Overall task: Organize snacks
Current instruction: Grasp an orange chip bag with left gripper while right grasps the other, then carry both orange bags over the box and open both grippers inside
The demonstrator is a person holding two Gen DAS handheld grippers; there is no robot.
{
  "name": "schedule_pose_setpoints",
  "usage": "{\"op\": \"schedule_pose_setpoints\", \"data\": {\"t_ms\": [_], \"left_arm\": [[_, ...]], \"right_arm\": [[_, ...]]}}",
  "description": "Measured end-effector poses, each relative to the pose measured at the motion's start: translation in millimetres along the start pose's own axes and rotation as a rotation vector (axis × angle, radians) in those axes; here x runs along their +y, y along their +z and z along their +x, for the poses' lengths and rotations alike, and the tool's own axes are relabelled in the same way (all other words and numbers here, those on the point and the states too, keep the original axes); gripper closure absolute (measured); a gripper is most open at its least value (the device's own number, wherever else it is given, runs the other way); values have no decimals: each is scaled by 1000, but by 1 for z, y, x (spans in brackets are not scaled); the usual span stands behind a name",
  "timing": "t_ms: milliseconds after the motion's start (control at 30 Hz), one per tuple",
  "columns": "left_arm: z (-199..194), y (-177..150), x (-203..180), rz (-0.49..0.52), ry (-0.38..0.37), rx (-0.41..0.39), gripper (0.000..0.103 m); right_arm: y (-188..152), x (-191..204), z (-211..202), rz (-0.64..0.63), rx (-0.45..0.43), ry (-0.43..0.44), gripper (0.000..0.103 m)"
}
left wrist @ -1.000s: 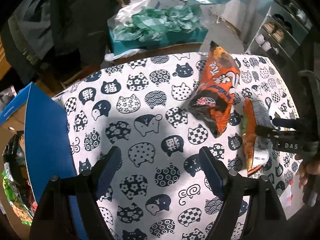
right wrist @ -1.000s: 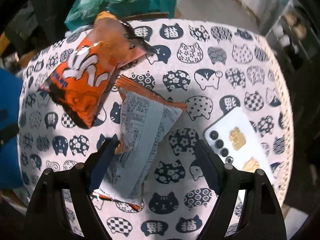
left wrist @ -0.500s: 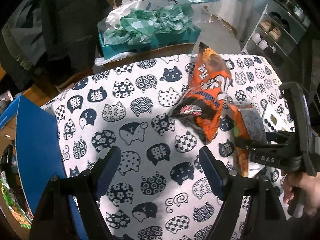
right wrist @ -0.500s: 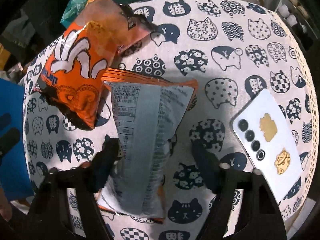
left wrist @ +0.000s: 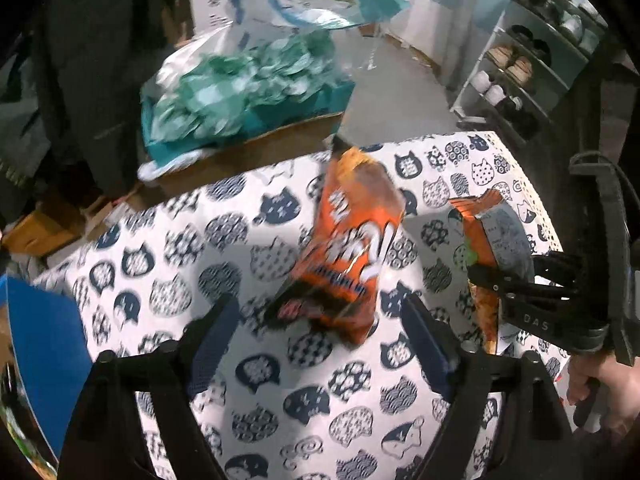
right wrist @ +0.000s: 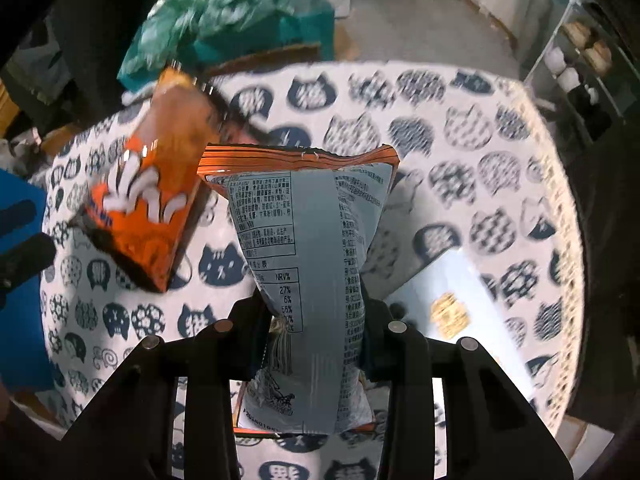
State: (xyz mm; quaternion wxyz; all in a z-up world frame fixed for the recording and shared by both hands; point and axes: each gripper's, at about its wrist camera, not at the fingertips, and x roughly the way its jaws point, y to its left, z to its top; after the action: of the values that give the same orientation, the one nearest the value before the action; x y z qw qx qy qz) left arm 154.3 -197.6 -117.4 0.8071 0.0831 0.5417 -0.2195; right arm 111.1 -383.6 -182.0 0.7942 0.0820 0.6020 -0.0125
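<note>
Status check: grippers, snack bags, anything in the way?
Right gripper jaws closing on grey-backed snack bag. Left gripper jaws opening, empty, over orange snack bag. Phone beside the held bag, not blocking.

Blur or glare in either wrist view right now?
Left wrist: motion blur smears the cat-print cloth and orange snack bag; fisheye vignette darkens corners. Right wrist: gripped grey snack bag stays sharp, cloth behind blurs, glare washes out the phone.

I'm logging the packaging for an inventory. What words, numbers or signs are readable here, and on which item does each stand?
"NRV%" on the grey snack bag's nutrition table.
"27%" and "6%" just below it, same bag.
"DAS" on the right gripper, seen from the left wrist camera.
Small Chinese print on the grey bag: too small to read.
White lettering on the orange snack bag: blurred, unreadable.
</note>
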Motion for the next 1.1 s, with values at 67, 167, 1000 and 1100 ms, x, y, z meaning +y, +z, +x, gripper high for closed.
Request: {"op": "schedule_pose_setpoints", "data": {"t_ms": [67, 167, 1000, 1100], "left_arm": [[7, 7, -5, 17, 4, 7, 15], [22, 16, -13, 46, 6, 44, 15], [77, 5, -2, 29, 12, 93, 49], [66, -2, 4, 15, 25, 73, 49]], "right_arm": [[5, -1, -4, 1, -12, -3, 68], [11, -2, -9, 4, -23, -12, 68], [16, -3, -2, 8, -15, 8, 68], [15, 2, -5, -5, -20, 11, 68]]}}
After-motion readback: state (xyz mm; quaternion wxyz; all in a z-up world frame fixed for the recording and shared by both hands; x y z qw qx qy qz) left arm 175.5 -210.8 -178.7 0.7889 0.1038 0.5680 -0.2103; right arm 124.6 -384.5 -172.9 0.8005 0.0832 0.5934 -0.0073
